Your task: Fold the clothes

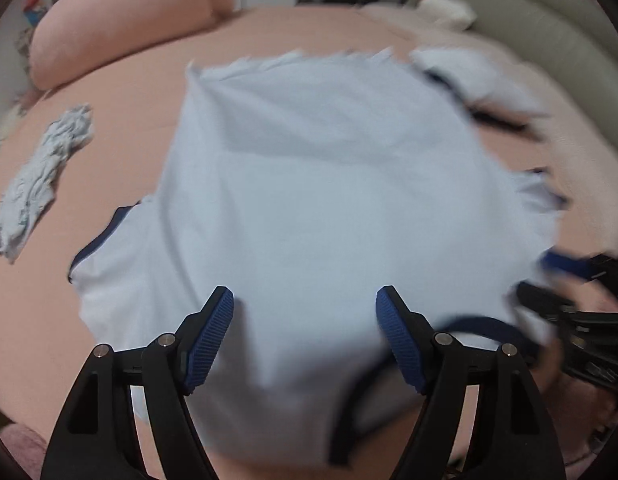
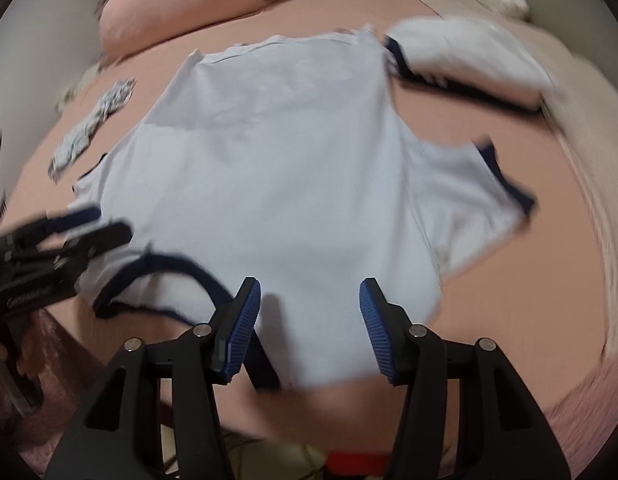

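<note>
A pale blue T-shirt (image 1: 309,180) (image 2: 269,160) with navy trim lies spread flat on the pink bed sheet (image 1: 121,140), its navy collar (image 2: 169,264) at the near edge. My left gripper (image 1: 305,300) hovers open over the shirt's near part, just left of the collar; the pads (image 1: 209,340) press on nothing. My right gripper (image 2: 309,288) stands open over the near shoulder on the collar's other side, and its pads (image 2: 377,332) likewise touch no cloth. Each gripper shows blurred at the edge of the other's view: left gripper (image 2: 77,228), right gripper (image 1: 561,280).
A pink pillow (image 1: 121,24) lies at the far left of the bed. A crumpled pale garment (image 1: 41,176) sits left of the shirt. A white and navy pile of clothing (image 2: 469,56) lies at the far right, beside a beige blanket (image 2: 581,140).
</note>
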### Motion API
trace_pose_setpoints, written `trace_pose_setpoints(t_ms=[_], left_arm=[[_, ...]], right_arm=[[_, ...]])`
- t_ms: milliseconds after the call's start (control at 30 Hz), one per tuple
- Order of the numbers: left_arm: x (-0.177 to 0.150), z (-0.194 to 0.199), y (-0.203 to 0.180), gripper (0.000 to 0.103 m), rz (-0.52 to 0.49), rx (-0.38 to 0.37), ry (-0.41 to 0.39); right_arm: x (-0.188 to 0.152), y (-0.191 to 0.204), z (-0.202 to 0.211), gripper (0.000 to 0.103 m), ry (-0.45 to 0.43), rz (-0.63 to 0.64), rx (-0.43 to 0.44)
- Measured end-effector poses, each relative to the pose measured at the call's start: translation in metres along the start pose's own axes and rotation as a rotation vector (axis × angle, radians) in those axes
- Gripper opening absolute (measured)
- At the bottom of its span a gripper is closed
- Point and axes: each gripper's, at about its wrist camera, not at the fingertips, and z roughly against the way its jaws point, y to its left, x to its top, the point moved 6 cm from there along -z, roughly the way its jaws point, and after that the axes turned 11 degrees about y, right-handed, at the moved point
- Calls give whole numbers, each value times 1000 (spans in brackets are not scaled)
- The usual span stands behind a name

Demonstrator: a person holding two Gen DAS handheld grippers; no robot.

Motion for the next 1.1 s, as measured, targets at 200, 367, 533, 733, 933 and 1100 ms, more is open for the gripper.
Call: trace_pose_setpoints(t_ms=[200, 367, 533, 733, 933, 1100], left_arm=[[-24, -10, 27, 91, 63, -22, 24], [-62, 4, 43, 91, 69, 47, 15], [-62, 23, 33, 91, 88, -15, -59], [-52, 0, 21, 96, 66, 55, -13], [-73, -2, 28, 103, 83, 66, 43], [-78, 8, 32, 103, 86, 53, 146]], right_arm=[[8, -1, -39, 81, 60, 49, -69], [-29, -10, -21, 84, -16, 62, -77], [-34, -16, -2, 83, -39, -22, -31], [-17, -18, -21, 92, 5, -69, -34], [-29, -12, -31, 102, 36, -21, -54], [-37, -21, -19, 102, 99, -75, 1]])
